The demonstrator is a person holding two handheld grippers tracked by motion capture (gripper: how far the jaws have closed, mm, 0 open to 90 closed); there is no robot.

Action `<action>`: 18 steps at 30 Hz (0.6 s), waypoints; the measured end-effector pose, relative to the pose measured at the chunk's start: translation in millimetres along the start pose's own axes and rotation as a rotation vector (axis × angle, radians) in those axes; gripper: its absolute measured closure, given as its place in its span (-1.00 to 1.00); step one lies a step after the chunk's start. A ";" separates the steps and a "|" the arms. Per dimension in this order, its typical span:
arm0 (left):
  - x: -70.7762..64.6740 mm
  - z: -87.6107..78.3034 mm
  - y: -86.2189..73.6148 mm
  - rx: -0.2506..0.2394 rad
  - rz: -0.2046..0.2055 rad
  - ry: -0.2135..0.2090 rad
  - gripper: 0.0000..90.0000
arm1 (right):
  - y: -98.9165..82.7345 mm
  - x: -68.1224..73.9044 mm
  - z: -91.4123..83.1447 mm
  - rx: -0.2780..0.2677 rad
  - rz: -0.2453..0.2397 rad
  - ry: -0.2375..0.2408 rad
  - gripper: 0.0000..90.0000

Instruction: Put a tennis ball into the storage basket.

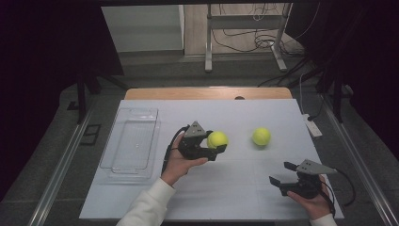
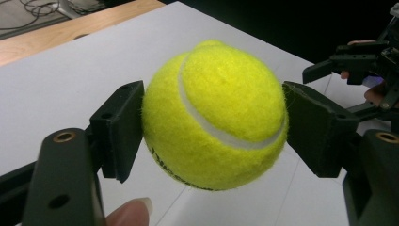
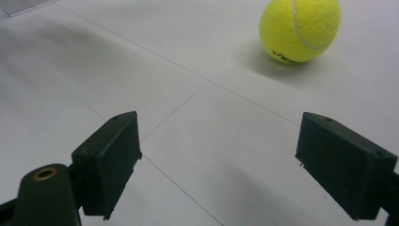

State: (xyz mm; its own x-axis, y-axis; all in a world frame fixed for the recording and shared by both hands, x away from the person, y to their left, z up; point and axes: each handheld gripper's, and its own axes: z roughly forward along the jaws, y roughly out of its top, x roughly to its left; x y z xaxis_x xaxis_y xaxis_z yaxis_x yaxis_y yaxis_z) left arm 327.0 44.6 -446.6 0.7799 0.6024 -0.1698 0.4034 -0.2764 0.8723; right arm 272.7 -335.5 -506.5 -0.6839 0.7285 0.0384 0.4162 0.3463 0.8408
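A yellow tennis ball (image 2: pixel 214 115) sits squeezed between the two black pads of my left gripper (image 2: pixel 214 122), which is shut on it and holds it above the white table top. From above, that ball (image 1: pixel 217 139) shows at the table's middle, with the left gripper (image 1: pixel 217 143) around it. A second tennis ball (image 1: pixel 261 136) lies loose on the table to the right; it is the ball (image 3: pixel 300 29) at the top of the right gripper view. My right gripper (image 1: pixel 281 173) rests near the front right corner, open, and its jaws (image 3: pixel 221 165) hold nothing.
A clear plastic tray (image 1: pixel 131 141) lies on the left part of the white table (image 1: pixel 235 188). A wooden edge (image 1: pixel 207 93) runs along the far side. Beyond it stand a metal frame (image 1: pixel 244 28) and cables on the floor.
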 end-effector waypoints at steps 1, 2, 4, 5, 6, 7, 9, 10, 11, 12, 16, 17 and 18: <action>1.1 -1.3 0.2 -0.003 -0.002 0.007 -0.41 | 0.0 0.0 0.0 0.000 0.000 0.000 -0.68; 1.7 -2.4 0.3 -0.007 -0.005 0.015 -0.41 | 0.0 0.0 0.0 0.000 0.000 0.000 -0.68; 3.3 -4.7 0.6 -0.014 -0.010 0.029 -0.41 | 0.2 0.0 -0.1 0.001 -0.003 -0.001 -0.68; 3.9 -5.4 0.7 -0.017 -0.012 0.031 -0.41 | 0.1 0.2 0.1 -0.001 -0.002 0.001 -0.68; 5.0 -7.1 1.0 -0.021 -0.013 0.038 -0.41 | 0.2 0.2 0.1 0.000 -0.002 0.001 -0.68; 5.5 -8.0 1.3 -0.023 -0.014 0.041 -0.41 | 0.2 0.2 0.0 -0.001 -0.002 0.000 -0.68; 6.3 -8.8 1.6 -0.025 -0.014 0.042 -0.41 | 0.2 0.2 -0.1 -0.001 -0.002 0.000 -0.68; 7.0 -9.8 1.8 -0.027 -0.015 0.044 -0.41 | 0.2 0.2 -0.1 -0.001 -0.002 0.000 -0.68; 8.1 -11.2 2.2 -0.031 -0.017 0.048 -0.41 | 0.2 0.1 -0.1 -0.001 -0.002 -0.001 -0.68; 9.2 -12.7 2.4 -0.034 -0.019 0.050 -0.41 | 0.2 0.1 -0.4 0.002 -0.001 -0.002 -0.68; 12.9 -17.8 2.9 -0.045 -0.029 0.059 -0.41 | 0.1 0.3 -0.4 -0.001 -0.001 0.000 -0.68; 13.8 -19.2 3.0 -0.052 -0.034 0.064 -0.41 | 0.2 0.1 -0.3 -0.002 -0.003 0.000 -0.68; 14.8 -20.5 3.1 -0.056 -0.034 0.068 -0.41 | 0.2 0.3 -0.4 -0.001 -0.001 0.001 -0.68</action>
State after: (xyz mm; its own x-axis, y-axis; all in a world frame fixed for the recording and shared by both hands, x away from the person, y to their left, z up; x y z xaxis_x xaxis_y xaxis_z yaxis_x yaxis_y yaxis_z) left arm 329.9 67.9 -437.1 0.7310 0.6610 -0.1694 0.3998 -0.2137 0.8914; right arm 272.4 -335.5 -506.2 -0.6846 0.7279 0.0382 0.4151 0.3463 0.8413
